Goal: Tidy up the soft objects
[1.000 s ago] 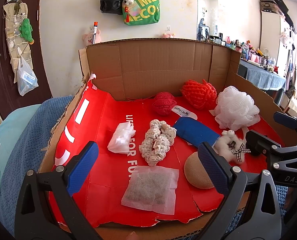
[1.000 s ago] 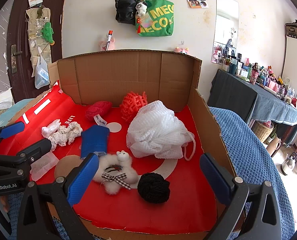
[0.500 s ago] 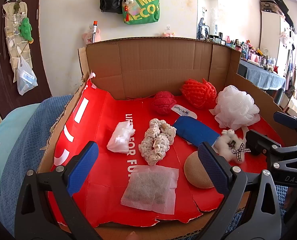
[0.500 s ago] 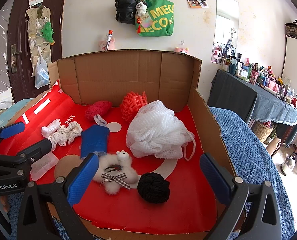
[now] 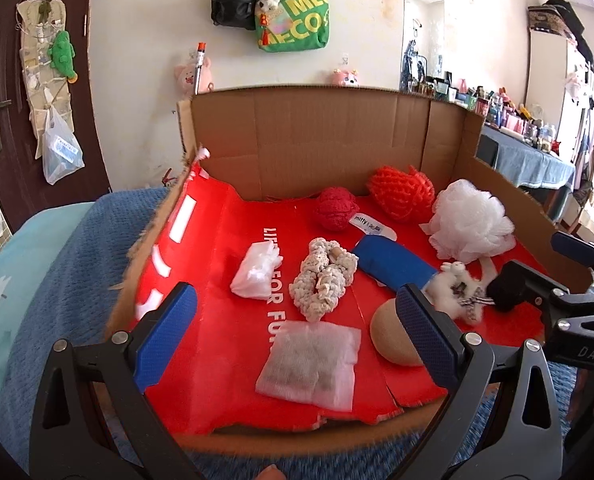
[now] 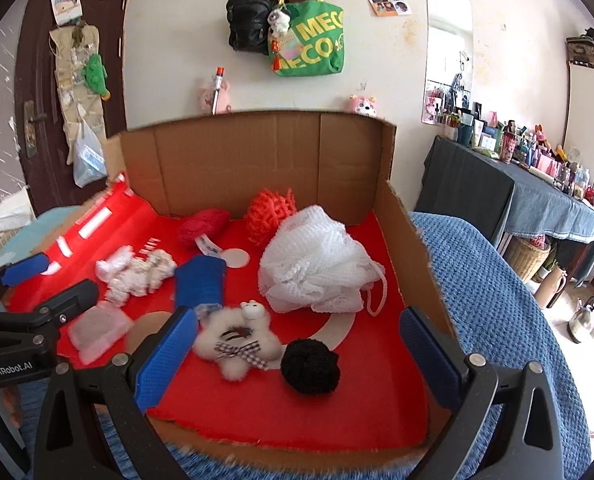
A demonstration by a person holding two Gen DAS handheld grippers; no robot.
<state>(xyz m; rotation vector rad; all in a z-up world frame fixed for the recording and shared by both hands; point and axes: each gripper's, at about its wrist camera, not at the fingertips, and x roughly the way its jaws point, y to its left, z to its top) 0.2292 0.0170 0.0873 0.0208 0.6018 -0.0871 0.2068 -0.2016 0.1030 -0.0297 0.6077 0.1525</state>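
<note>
Here, nothing is held: the left gripper (image 5: 295,342) and the right gripper (image 6: 297,354) are both spread wide and empty at the near edge of the open cardboard box with the red printed floor (image 6: 401,216).

The soft things lie scattered on that floor. A flat white gauze sachet (image 5: 311,364) sits between the left fingers' line of sight, with a round tan sponge (image 5: 391,338) just beside it. A fluffy white alpaca toy with a checked bow (image 6: 237,332) lies touching or nearly touching a black yarn ball (image 6: 311,364).

A thin sachet could be missed or only pinched at a corner and dropped. A closing on the toy could snag the yarn ball. The white mesh bath pouf (image 6: 321,264) has a looped cord that could be dragged.
</note>
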